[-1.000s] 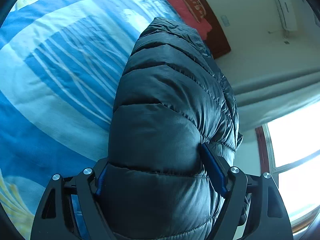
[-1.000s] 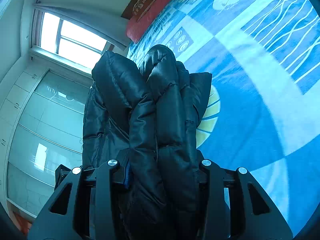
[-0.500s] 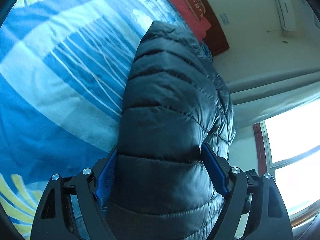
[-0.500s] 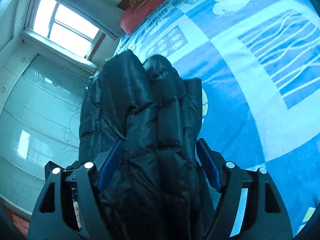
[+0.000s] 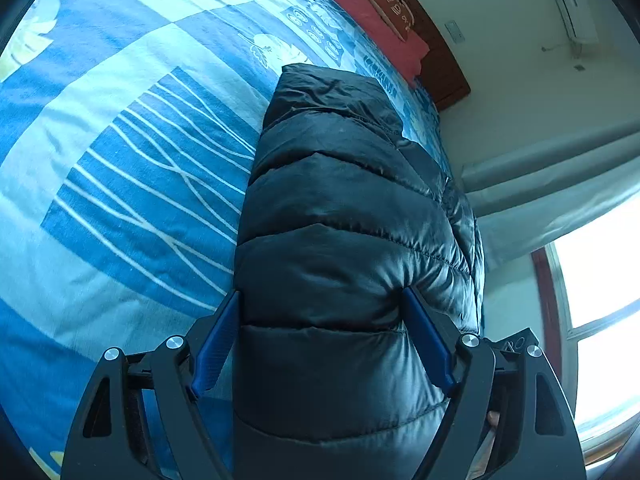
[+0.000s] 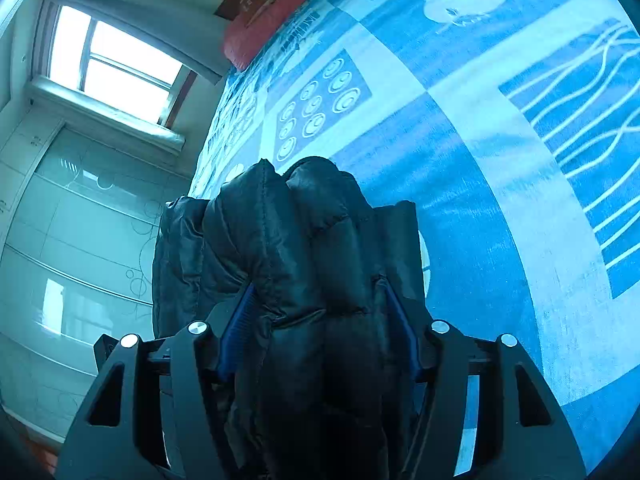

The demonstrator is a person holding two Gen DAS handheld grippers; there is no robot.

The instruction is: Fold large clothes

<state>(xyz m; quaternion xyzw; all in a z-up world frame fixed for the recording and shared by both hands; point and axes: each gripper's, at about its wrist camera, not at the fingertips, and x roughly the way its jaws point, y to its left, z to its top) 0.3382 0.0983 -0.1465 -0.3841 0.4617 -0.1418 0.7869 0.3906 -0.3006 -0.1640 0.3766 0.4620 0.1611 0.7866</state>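
Note:
A dark quilted puffer jacket (image 5: 340, 200) stretches away from me over the blue patterned bed sheet (image 5: 120, 160). My left gripper (image 5: 320, 300) is shut on one puffy end of it: the right blue pad dents the fabric and the left pad's tip touches the jacket's edge. In the right wrist view the jacket (image 6: 300, 220) is bunched in thick folds. My right gripper (image 6: 316, 292) has these folds between its blue pads, and its jaws are closing on them. The sheet (image 6: 500, 168) lies below.
A red pillow (image 5: 368, 12) and a brown headboard (image 5: 440, 60) are at the far end of the bed. A bright window (image 6: 112, 64) and glass wardrobe doors (image 6: 80, 240) stand beside the bed's edge. An air conditioner (image 5: 568, 4) hangs on the wall.
The right jaws spread wide off the folds, then came back in on them. Both grippers shifted over the bed, and the jacket's far end now lies lower against the sheet.

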